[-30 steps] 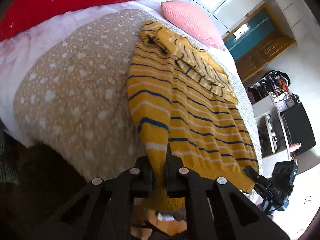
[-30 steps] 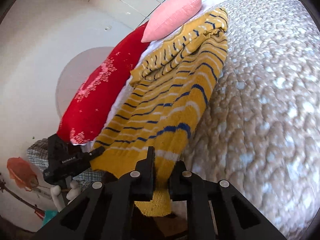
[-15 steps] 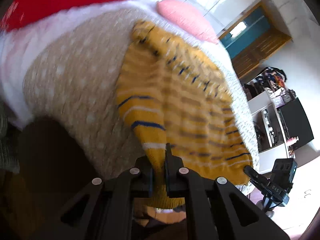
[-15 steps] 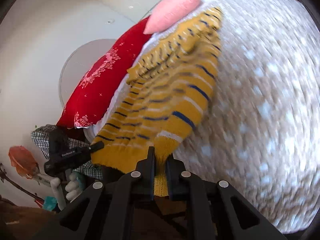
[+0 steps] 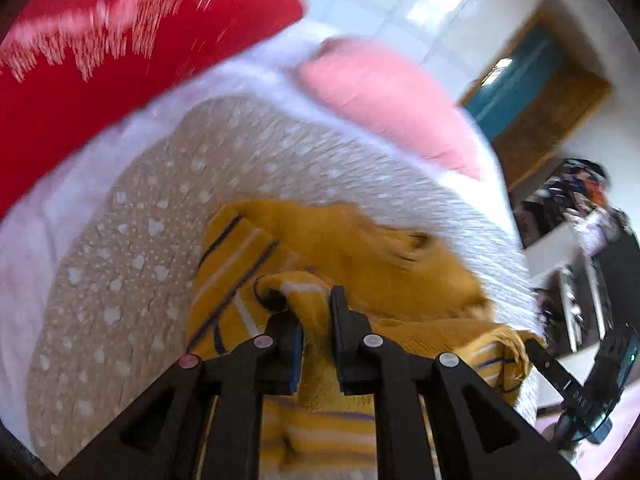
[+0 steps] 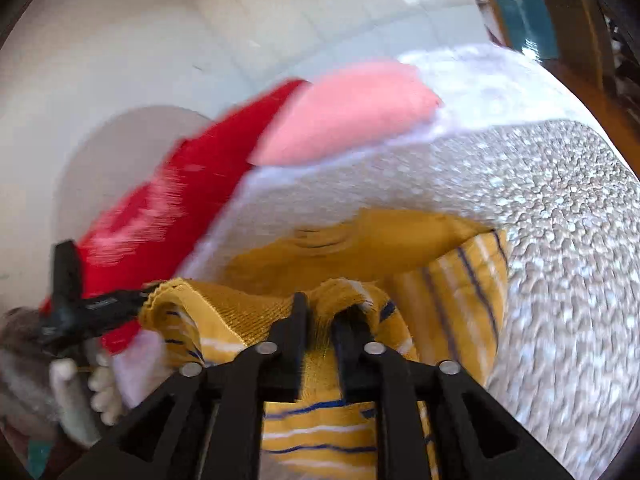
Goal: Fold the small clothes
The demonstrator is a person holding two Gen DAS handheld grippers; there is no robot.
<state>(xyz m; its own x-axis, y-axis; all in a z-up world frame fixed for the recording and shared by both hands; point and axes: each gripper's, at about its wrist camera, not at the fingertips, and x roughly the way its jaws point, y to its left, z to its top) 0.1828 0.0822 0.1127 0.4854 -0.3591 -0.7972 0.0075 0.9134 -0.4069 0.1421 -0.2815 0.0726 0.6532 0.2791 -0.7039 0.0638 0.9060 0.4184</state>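
A yellow sweater (image 5: pixel 360 248) with blue and white stripes lies folded over on itself on the tan spotted bedspread (image 5: pixel 132 240). My left gripper (image 5: pixel 314 308) has the sweater's hem bunched between its fingers, and its jaws are just opening. In the right wrist view the sweater (image 6: pixel 400 240) shows its plain inner side. My right gripper (image 6: pixel 322 308) has the other hem corner filling its gap, and its jaws are opening too. Each gripper shows in the other's view: the right (image 5: pixel 560 376) and the left (image 6: pixel 88 304). Both views are motion-blurred.
A red pillow (image 5: pixel 100 60) and a pink pillow (image 5: pixel 380 92) lie at the head of the bed beyond the sweater. A teal door in a wooden frame (image 5: pixel 532 92) and cluttered shelves (image 5: pixel 580 220) stand at the right. A gloved hand (image 6: pixel 72 384) holds the left gripper.
Both grippers have carried the hem up and forward over the bed, folding the sweater's lower half onto its upper half. The pillows now look much closer.
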